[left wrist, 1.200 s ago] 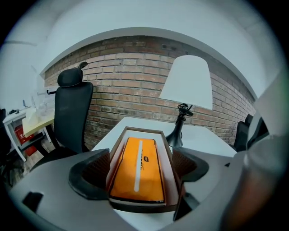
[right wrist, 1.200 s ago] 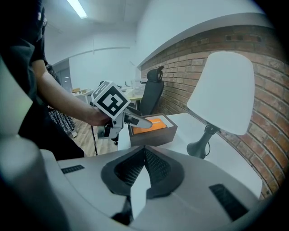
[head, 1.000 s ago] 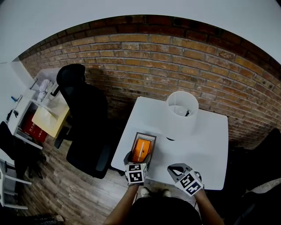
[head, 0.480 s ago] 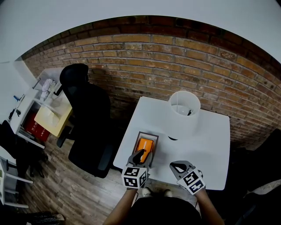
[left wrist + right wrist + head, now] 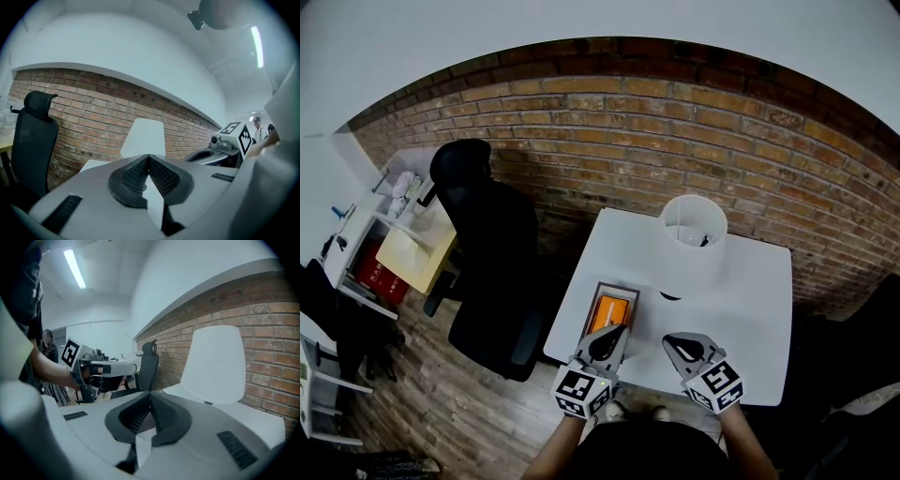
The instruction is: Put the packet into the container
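— Two claws, one in each of the person's hands, low in the head view over the near edge of the white worktop (image 5: 750,300).
— How does the left claw (image 5: 616,331) stand?
— Closed. Its jaws have just been closing, and in the left gripper view the ribbed pads (image 5: 162,177) meet at the tips with nothing between them.
— And the right claw (image 5: 673,340)?
— Pressed together the same way and empty. Its own view shows the two pads meeting in a point, and past them the other claw in a hand at the left of the frame.
— Where is the packet?
— The orange packet (image 5: 607,310) lies flat inside the container (image 5: 603,287), a dark-rimmed oblong tray at lower centre of the head view, on the left part of the worktop. In that picture the left claw's tip overlaps the container's near end. The right claw is off to the right of it, over bare worktop.
— Anything else on the worktop?
— A white lamp (image 5: 694,246) stands towards the far side, up and to the right of the container. Both gripper views look at its shade, with the brick wall (image 5: 628,122) behind it.
— And around it?
— A black office chair (image 5: 487,244) sits to the left of the worktop on the wooden floor (image 5: 459,403). Further left, at the frame's edge, is a small desk with a yellow top (image 5: 412,253).
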`<action>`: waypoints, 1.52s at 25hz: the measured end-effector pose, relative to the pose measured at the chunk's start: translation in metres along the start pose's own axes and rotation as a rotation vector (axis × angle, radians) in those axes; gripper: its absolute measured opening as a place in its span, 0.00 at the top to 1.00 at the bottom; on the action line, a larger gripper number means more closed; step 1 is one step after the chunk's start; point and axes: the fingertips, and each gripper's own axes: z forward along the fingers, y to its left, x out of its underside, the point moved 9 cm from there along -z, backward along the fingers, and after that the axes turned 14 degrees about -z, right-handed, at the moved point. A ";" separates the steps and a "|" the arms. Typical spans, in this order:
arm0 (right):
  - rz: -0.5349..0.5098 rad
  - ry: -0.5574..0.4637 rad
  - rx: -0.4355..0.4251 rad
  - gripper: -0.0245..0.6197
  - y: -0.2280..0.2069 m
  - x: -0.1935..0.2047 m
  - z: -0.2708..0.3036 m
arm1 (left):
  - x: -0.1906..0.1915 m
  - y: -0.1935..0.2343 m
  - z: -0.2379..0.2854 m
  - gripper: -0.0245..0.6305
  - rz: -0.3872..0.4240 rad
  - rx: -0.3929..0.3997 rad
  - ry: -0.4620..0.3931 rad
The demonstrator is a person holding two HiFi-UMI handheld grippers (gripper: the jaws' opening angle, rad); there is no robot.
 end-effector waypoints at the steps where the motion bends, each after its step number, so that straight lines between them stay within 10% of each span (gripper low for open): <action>1: 0.003 -0.022 0.006 0.95 0.000 -0.004 -0.001 | -0.002 -0.003 -0.002 0.95 0.014 0.012 -0.006; 14: 0.004 -0.203 0.022 0.95 0.000 -0.039 -0.005 | -0.017 -0.024 -0.008 0.95 0.120 0.086 -0.003; 38: -0.025 -0.222 0.020 0.95 0.002 -0.037 -0.006 | -0.011 -0.024 -0.005 0.95 0.109 0.066 0.003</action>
